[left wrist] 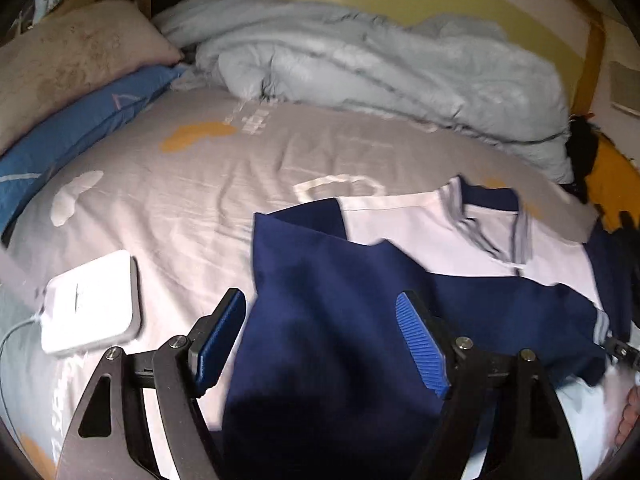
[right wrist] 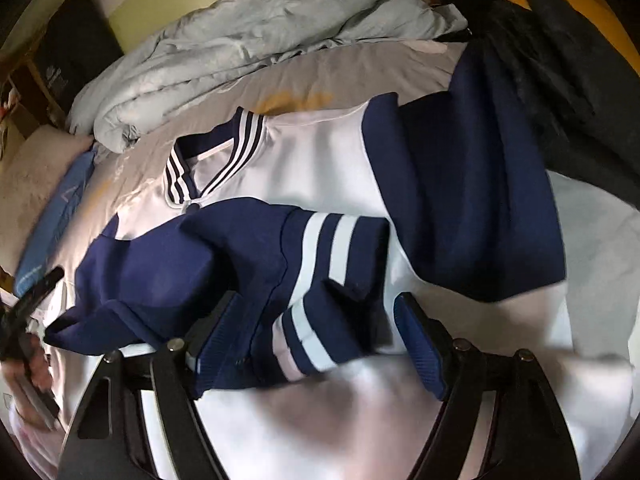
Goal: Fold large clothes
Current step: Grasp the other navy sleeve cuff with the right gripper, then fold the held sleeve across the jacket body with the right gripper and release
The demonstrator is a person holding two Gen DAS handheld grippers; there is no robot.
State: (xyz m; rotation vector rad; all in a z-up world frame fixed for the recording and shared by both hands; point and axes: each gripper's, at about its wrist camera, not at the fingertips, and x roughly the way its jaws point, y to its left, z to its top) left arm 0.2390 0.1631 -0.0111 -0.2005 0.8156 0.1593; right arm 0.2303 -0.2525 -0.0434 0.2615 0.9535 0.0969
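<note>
A white jacket with navy sleeves and a striped collar lies on the grey bed sheet. In the left wrist view the navy sleeve is folded across the white chest. My left gripper is open just above that sleeve, holding nothing. In the right wrist view the folded sleeve's striped cuff lies on the white body, and the other navy sleeve stretches out to the right. My right gripper is open over the cuff, empty.
A crumpled pale grey duvet is heaped at the back of the bed. A beige pillow on a blue one lies at the left. A white charger block with a cable rests on the sheet. Dark clothes lie at the right.
</note>
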